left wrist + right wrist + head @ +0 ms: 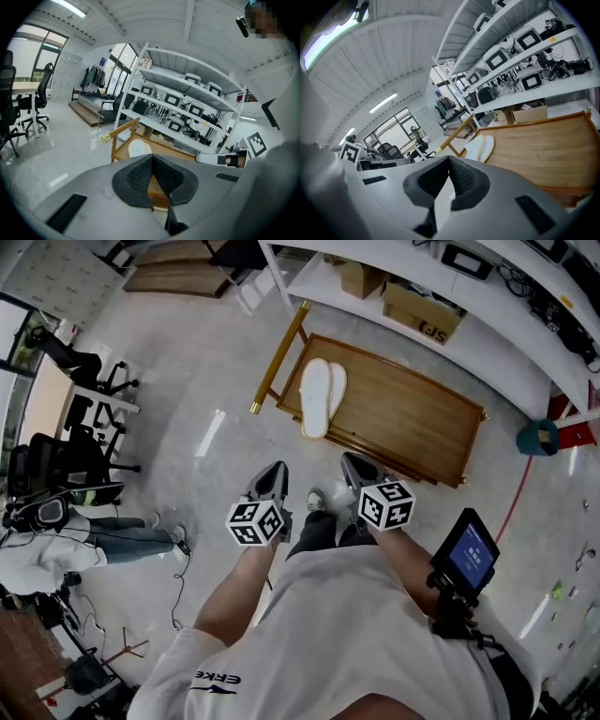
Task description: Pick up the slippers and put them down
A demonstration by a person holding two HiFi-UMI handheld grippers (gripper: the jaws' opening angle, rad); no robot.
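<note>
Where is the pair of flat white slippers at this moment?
In the head view, the pair of flat white slippers lies upper centre, at the left end of the low wooden platform, beside its brass-tipped wooden rail.

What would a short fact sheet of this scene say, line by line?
slippers: white pair, side by side on the wooden platform, at its left end in the head view
left hand-held gripper: jaws together, empty, short of the platform
right hand-held gripper: jaws together, empty, short of the platform
background: white shelving with a cardboard box
stage: slippers not yet picked up
</note>
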